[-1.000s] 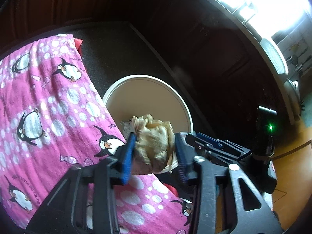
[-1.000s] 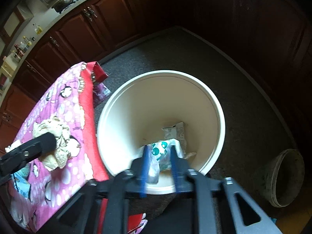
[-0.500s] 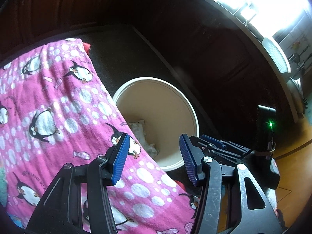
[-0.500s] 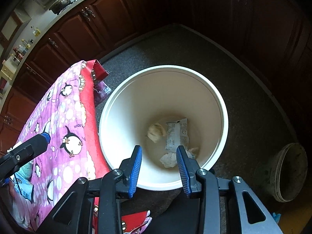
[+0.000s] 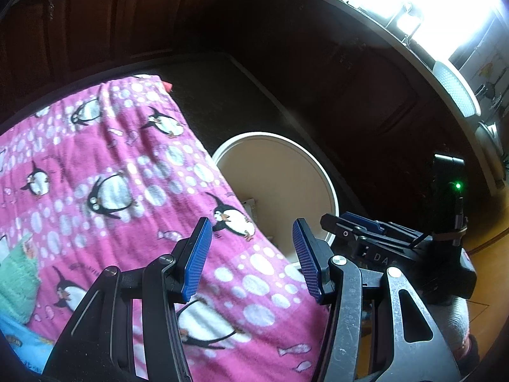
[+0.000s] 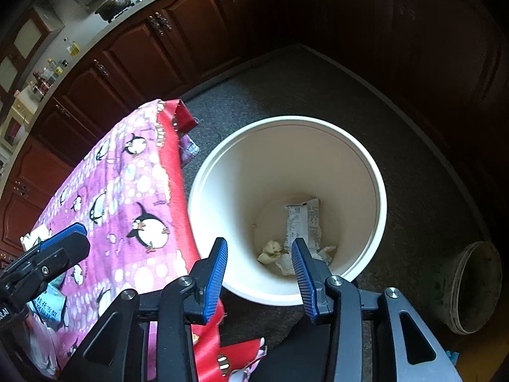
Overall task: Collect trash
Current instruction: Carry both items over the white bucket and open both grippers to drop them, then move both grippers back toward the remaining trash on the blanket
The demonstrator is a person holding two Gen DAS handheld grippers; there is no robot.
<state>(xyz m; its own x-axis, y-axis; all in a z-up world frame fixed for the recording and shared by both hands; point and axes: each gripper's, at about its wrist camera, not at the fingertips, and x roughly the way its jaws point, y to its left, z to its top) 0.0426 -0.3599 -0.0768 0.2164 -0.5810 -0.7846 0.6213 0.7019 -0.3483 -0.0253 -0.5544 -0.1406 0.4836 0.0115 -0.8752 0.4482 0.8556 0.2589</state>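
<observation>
A white round bin point(image 6: 366, 172) stands on the dark floor beside the table; it also shows in the left wrist view point(image 5: 318, 165). Inside it lie a crumpled brown paper ball point(image 6: 270, 250), a printed wrapper point(image 6: 303, 222) and a white scrap point(image 6: 326, 251). My right gripper point(image 6: 259, 262) is open and empty above the bin's near rim. My left gripper point(image 5: 251, 254) is open and empty over the pink penguin cloth point(image 5: 111, 175) at the table's edge. The left gripper's finger point(image 6: 63, 235) shows at the left of the right wrist view.
The pink penguin cloth point(image 6: 127, 197) covers a table with a red underlay point(image 6: 184, 117). A green cloth point(image 5: 16, 280) and a blue packet point(image 6: 47, 305) lie on it. A grey bowl point(image 6: 470, 289) sits on the floor right of the bin. Dark wooden cabinets point(image 6: 133, 47) surround the floor.
My left gripper opened and dropped the brown paper ball into the bin, then pulled back over the cloth. My right gripper opened, released the printed wrapper into the bin, and rose slightly.
</observation>
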